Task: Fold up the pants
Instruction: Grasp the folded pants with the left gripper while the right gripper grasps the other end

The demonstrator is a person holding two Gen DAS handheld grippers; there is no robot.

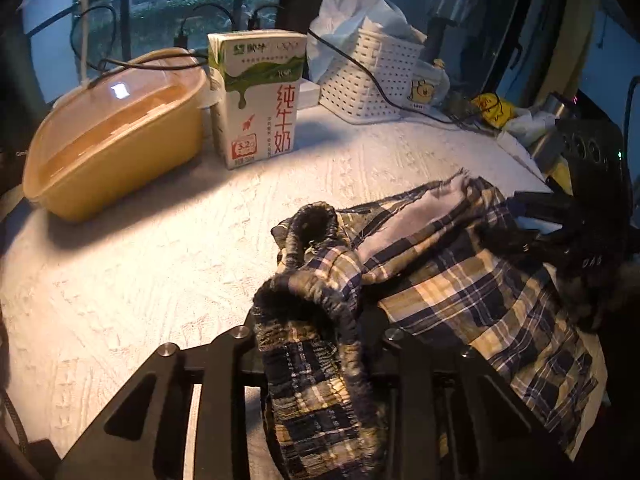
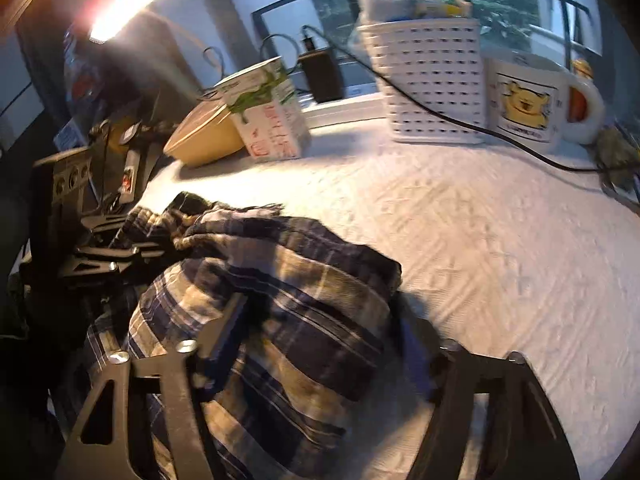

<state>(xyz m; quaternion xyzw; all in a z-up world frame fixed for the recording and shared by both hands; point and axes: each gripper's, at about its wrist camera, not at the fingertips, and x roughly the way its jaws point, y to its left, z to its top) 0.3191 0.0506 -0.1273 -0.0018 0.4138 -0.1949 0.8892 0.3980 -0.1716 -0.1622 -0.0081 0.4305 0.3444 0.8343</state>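
**Left wrist view: both grippers at the plaid pants**

Left wrist view first. The left gripper point(image 1: 316, 344) has pinched the stretchy waistband of the pants point(image 1: 460, 280) between its two fingers — jaws nearly closed on the cloth. The band stands up in a bunched loop, likely so it can be lifted over. The pants lie crumpled on the white table cover point(image 1: 160, 272), stretching from 6 o'clock up toward 2 o'clock, where the right gripper point(image 1: 560, 216) meets them. A milk carton point(image 1: 260, 100) and a yellow tub point(image 1: 112, 136) sit well apart at 11 o'clock.

Right wrist view next — it is blurry. The right gripper point(image 2: 328, 340) stands about half open around a heap of the pants point(image 2: 280, 300); I cannot tell if its fingers press the cloth. The left gripper point(image 2: 108, 252) is at 9 o'clock.
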